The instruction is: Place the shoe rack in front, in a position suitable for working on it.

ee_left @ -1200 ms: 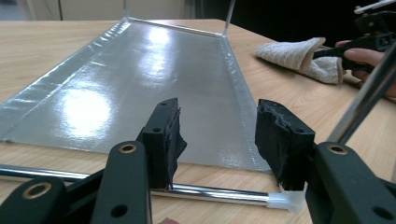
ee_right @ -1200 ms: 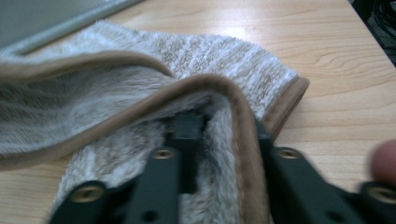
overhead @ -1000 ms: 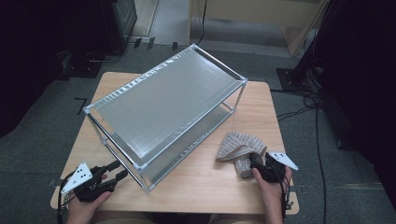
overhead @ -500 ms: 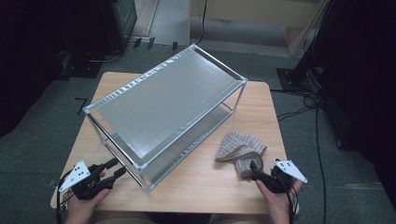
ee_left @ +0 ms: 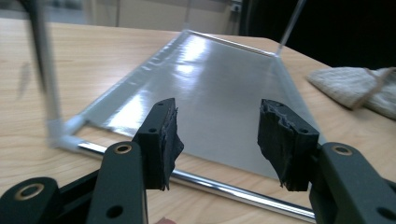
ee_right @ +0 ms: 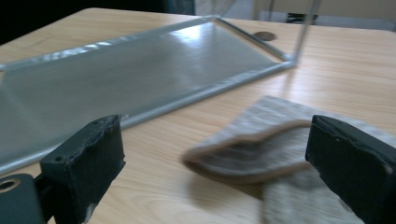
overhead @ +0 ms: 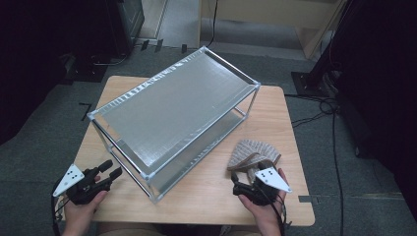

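Observation:
A beige knit cloth (overhead: 255, 152) lies crumpled on the wooden table (overhead: 275, 108), right of a two-tier metal rack (overhead: 177, 103). My right gripper (overhead: 237, 178) sits just in front of the cloth at its near left edge. Its jaws have just been opening and stand wide apart. In the right gripper view the cloth (ee_right: 261, 144) lies on the table just ahead of the gripper (ee_right: 215, 154), untouched by the pads. My left gripper (overhead: 111, 168) is at the table's near left, facing the rack's lower shelf (ee_left: 219, 79). Its jaws (ee_left: 217, 135) have just been opening, with nothing between them.
The rack stands diagonally across the table, and its near corner post (overhead: 155, 196) is between my two hands. Bare wood lies along the front edge and to the right of the cloth. Cables (overhead: 314, 105) and a dark floor surround the table.
My right gripper pulled off the knit cloth and moved left along the front edge, jaws now wider. The cloth stays on the table. The left gripper edged slightly toward the rack.

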The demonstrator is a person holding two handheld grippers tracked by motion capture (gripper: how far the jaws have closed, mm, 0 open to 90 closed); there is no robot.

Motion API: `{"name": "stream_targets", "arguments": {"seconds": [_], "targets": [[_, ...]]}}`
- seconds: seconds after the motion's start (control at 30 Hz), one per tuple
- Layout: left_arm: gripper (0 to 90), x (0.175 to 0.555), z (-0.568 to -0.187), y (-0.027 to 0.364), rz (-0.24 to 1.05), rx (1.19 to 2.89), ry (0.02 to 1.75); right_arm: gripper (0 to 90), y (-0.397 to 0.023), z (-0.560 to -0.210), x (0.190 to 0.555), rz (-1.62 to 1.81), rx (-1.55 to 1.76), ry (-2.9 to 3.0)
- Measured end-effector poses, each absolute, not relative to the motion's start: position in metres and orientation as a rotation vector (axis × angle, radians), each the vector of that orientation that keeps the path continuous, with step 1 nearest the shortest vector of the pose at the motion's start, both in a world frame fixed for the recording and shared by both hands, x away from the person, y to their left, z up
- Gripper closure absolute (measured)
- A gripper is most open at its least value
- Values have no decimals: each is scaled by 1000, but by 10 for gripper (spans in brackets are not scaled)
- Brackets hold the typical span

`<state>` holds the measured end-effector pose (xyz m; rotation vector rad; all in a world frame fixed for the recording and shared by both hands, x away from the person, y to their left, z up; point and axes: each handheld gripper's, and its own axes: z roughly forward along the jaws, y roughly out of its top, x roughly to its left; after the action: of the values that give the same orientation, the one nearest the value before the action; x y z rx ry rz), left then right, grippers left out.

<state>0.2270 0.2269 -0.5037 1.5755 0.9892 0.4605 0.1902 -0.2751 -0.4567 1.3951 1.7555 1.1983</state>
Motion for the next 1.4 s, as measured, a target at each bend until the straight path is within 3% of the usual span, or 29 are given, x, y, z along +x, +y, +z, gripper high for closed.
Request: {"name": "stream_targets", "arguments": {"seconds": [0.93, 1.4], "targets": [[466, 245, -506, 246, 582, 1552, 1095, 125, -161, -473, 178, 1347, 1228, 1999], [468, 259, -511, 243, 622, 1562, 1136, 167, -131, -484, 165, 1374, 1154, 2107]]}}
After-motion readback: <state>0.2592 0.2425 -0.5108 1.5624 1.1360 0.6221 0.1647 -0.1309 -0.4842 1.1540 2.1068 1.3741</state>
